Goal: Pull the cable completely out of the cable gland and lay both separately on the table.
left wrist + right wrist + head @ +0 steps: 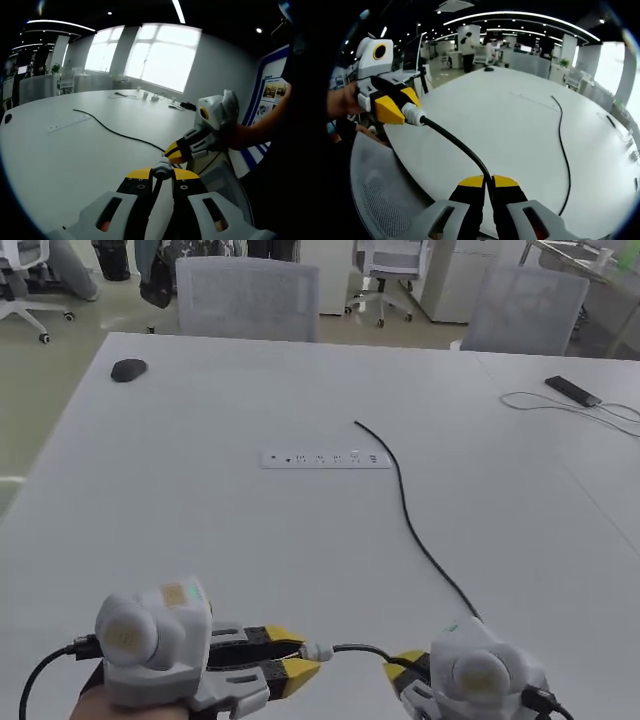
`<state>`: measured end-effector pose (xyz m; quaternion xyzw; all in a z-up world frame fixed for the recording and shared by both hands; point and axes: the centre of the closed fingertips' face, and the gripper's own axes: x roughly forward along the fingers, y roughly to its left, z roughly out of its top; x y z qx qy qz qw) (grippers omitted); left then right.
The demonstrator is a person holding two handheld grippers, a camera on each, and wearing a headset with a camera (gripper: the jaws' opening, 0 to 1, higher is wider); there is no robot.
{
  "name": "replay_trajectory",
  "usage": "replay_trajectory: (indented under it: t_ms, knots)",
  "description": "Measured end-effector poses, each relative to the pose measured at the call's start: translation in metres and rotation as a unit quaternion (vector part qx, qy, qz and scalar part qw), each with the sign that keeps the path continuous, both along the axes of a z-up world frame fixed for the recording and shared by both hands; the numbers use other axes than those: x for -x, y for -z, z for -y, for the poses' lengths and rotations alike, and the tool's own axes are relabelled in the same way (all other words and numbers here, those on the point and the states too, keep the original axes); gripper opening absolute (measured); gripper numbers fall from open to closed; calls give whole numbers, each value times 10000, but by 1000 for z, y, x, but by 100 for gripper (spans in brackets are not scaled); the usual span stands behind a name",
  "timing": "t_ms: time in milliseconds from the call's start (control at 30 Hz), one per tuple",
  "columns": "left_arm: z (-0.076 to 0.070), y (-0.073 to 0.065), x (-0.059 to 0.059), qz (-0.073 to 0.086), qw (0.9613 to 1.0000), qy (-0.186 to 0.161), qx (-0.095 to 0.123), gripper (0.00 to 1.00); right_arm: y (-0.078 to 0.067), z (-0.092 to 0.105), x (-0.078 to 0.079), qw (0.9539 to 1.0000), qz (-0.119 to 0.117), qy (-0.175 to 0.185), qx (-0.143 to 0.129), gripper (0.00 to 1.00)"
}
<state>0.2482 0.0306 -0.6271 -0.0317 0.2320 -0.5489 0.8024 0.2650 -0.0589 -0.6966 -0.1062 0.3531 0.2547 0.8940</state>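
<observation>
Head view: at the near edge of a white table (180,530), the left gripper (304,654) has its yellow-tipped jaws clamped on a small pale cable gland (318,651). Just to its right, the right gripper (398,672) has its jaws pinched together on the black cable (410,525). The cable is still seated in the gland. It arcs across the short gap between the grippers, then trails away over the table, ending beside a white power strip (325,459). A dark computer mouse (128,369) sits far left.
</observation>
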Motion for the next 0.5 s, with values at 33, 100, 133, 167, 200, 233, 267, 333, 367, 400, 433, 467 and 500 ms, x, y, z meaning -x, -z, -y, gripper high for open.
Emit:
replay_trajectory:
  t_ms: [33, 100, 133, 167, 200, 233, 267, 333, 367, 400, 433, 467, 500]
  knots:
    - [0, 0, -1, -10, 10000, -13, -11, 15, 0, 1, -2, 10000, 5, 47, -70, 0]
    - [-1, 0, -3, 3, 10000, 7, -46, 15, 0, 0, -3, 9998, 3, 86, -153, 0]
    - [-1, -1, -4, 14, 10000, 15, -60, 15, 0, 1, -3, 9998, -6, 109, -193, 0]
    - [-1, -1, -5, 34, 10000, 18, -74, 15, 0, 0, -4, 9997, -10, 124, -217, 0]
    - [-1, 0, -7, 35, 10000, 15, -85, 15, 1, 0, -4, 9997, -13, 130, -229, 0]
    - [-1, 0, -8, 33, 10000, 10, -92, 15, 0, 0, -4, 9996, -16, 138, -237, 0]
    - [-1, 0, -9, 38, 10000, -5, -92, 15, 0, 0, -4, 9996, -11, 138, -240, 0]
    - [-1, 0, -10, 23, 10000, -17, -79, 15, 0, -1, -4, 9996, -17, 127, -244, 0]
    - [-1, 0, -9, 24, 10000, -15, -83, 15, 0, -1, -4, 9997, -7, 118, -232, 0]
    - [-1, 1, -9, 17, 10000, -20, -84, 15, 0, -1, -4, 9997, 1, 104, -222, 0]
    - [-1, 1, -9, 10, 10000, -25, -82, 15, 0, 0, -4, 9998, 12, 80, -204, 0]
    - [-1, 1, -9, 8, 10000, -28, -80, 15, 0, -1, -4, 9998, 34, 61, -184, 1]
    - [-1, 2, -10, 4, 10000, -36, -75, 15, -1, -1, -5, 9998, 51, 39, -164, 1]
